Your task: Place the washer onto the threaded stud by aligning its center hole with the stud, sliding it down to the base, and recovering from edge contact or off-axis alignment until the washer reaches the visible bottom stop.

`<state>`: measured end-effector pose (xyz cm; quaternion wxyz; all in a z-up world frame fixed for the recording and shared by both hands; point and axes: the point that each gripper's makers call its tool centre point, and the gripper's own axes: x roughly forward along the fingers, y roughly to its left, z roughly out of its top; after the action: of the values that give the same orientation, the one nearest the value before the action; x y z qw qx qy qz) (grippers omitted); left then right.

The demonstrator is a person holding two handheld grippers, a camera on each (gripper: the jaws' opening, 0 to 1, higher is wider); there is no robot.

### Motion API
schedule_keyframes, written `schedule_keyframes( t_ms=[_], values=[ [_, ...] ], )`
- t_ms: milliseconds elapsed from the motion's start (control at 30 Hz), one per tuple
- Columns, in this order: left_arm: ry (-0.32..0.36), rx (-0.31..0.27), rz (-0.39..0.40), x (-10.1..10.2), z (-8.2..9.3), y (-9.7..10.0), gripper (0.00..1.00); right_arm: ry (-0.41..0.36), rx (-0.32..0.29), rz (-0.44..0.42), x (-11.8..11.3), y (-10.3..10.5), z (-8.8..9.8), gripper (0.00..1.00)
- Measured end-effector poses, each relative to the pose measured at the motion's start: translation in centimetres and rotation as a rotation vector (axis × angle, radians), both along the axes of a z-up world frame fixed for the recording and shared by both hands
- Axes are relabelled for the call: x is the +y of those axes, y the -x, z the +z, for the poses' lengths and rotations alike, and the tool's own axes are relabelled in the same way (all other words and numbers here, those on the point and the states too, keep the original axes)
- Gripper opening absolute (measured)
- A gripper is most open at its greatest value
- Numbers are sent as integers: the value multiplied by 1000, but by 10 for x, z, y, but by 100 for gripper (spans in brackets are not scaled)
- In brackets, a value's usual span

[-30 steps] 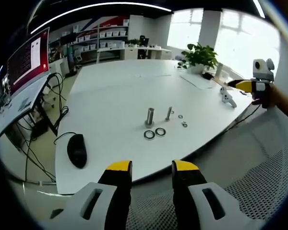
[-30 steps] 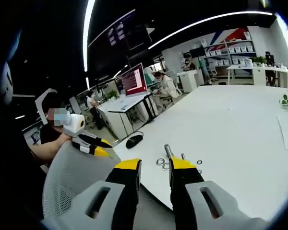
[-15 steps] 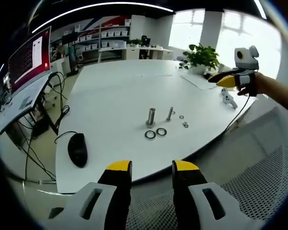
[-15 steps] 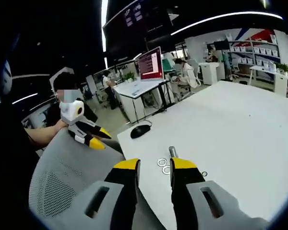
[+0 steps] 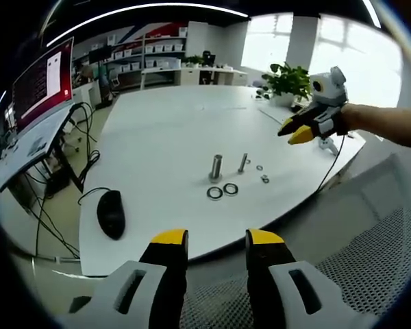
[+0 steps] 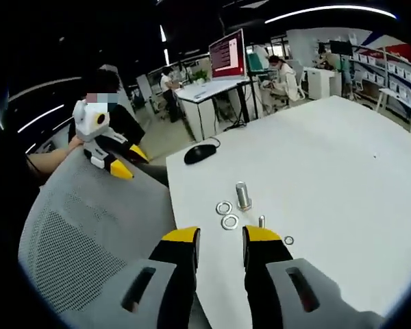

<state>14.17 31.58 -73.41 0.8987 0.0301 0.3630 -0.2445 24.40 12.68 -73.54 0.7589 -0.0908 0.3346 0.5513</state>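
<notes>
Clearly both grippers, left gripper point(image 5: 217, 238) and right gripper point(image 6: 221, 236), hold nothing, jaws parted; the washer point(image 6: 229, 221) looks thin, stiff, slippery — pinch its rim.

We see 2 handheld grippers, the left gripper point(image 5: 216, 241) and right gripper point(image 6: 220, 238), each with light grey moulded bodies bearing oval slots and black jaws capped in yellow.

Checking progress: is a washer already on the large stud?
No. In the left gripper view both large washers lie flat on the table beside the stud.
</notes>
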Motion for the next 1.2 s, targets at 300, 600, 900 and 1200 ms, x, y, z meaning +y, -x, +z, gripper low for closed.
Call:
schedule_keyframes(
  t_ms=[300,600,900,1200],
  values=[
    [3,-1,6,0,1,-1,32,93,-25,42,-4,-7,-28,27],
    [7,-1,8,0,2,-1,32,196,-2,126,-6,2,-55,26],
    [6,-2,4,0,2,0,32,306,33,177,-18,7,-77,26],
    [4,-1,-9,0,1,0,32,379,102,231,-16,23,-103,26]
  ],
)
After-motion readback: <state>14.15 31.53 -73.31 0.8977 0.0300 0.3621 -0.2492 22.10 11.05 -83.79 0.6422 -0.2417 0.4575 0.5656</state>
